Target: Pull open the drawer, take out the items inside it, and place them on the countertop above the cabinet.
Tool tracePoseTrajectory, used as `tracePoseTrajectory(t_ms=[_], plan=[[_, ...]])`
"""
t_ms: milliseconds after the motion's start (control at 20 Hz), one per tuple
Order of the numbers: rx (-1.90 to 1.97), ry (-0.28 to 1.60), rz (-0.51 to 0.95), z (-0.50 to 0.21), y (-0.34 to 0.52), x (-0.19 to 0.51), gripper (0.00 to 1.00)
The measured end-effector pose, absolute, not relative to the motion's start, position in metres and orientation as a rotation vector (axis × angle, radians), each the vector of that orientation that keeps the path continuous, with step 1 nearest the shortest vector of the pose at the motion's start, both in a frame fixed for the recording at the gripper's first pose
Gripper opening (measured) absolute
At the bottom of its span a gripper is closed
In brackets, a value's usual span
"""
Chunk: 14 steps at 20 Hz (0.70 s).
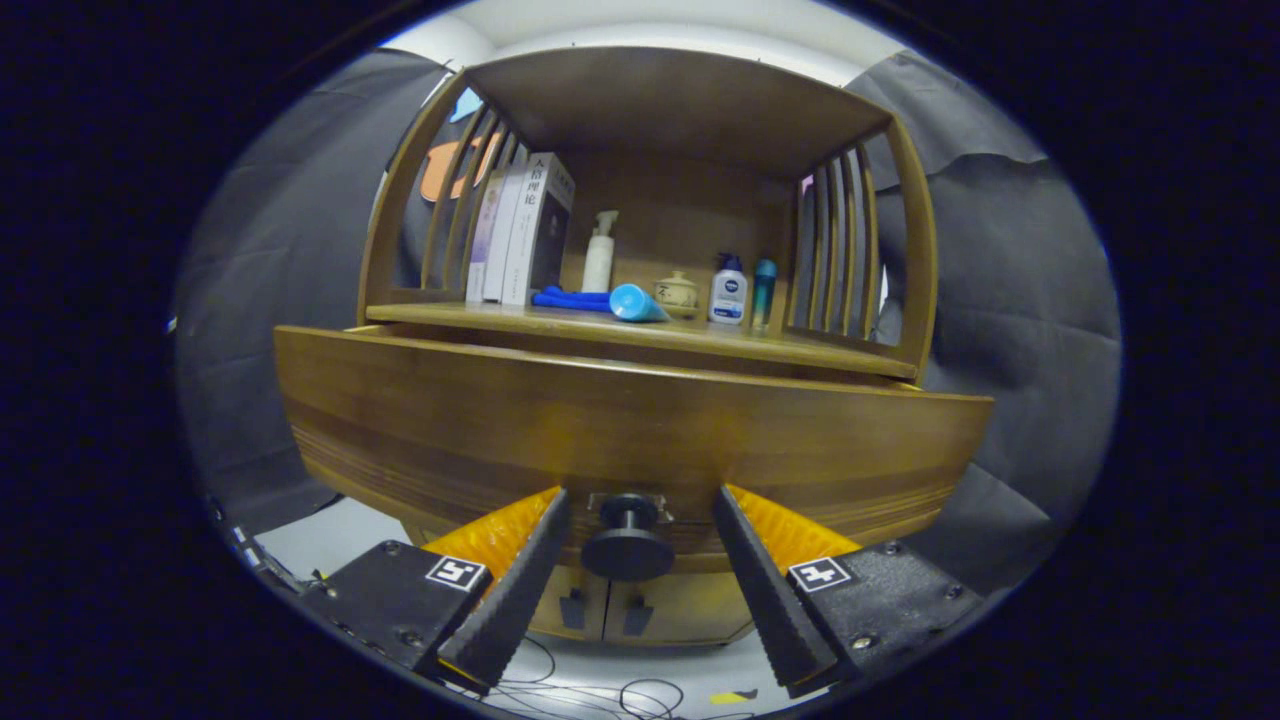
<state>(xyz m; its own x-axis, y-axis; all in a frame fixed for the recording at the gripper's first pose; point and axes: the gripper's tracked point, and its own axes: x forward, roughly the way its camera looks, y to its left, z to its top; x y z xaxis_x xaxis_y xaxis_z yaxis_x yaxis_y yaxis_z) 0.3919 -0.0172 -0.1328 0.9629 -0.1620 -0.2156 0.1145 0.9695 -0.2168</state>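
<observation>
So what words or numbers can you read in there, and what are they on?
Book spine: Chinese characters, too blurred to quote.
Small bottle: blue label, too small to read.
Square markers behind the fingers: black-and-white patterns, no words.
The gripper is open, with its fingers either side of the drawer knob, not pressing on it.

Gripper is showing at the lower middle of the frame: two wedge-shaped fingers with ribbed inner faces, spread apart. Each is sitting on a black block carrying a small square black-and-white marker and round screw heads at its corners.
</observation>
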Motion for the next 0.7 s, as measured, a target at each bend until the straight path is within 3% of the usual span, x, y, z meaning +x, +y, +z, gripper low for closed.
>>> tracePoseTrajectory(t_ms=[700], plan=[[-0.183,0.3,-0.159,-0.127,-0.023,0.457,0.95]])
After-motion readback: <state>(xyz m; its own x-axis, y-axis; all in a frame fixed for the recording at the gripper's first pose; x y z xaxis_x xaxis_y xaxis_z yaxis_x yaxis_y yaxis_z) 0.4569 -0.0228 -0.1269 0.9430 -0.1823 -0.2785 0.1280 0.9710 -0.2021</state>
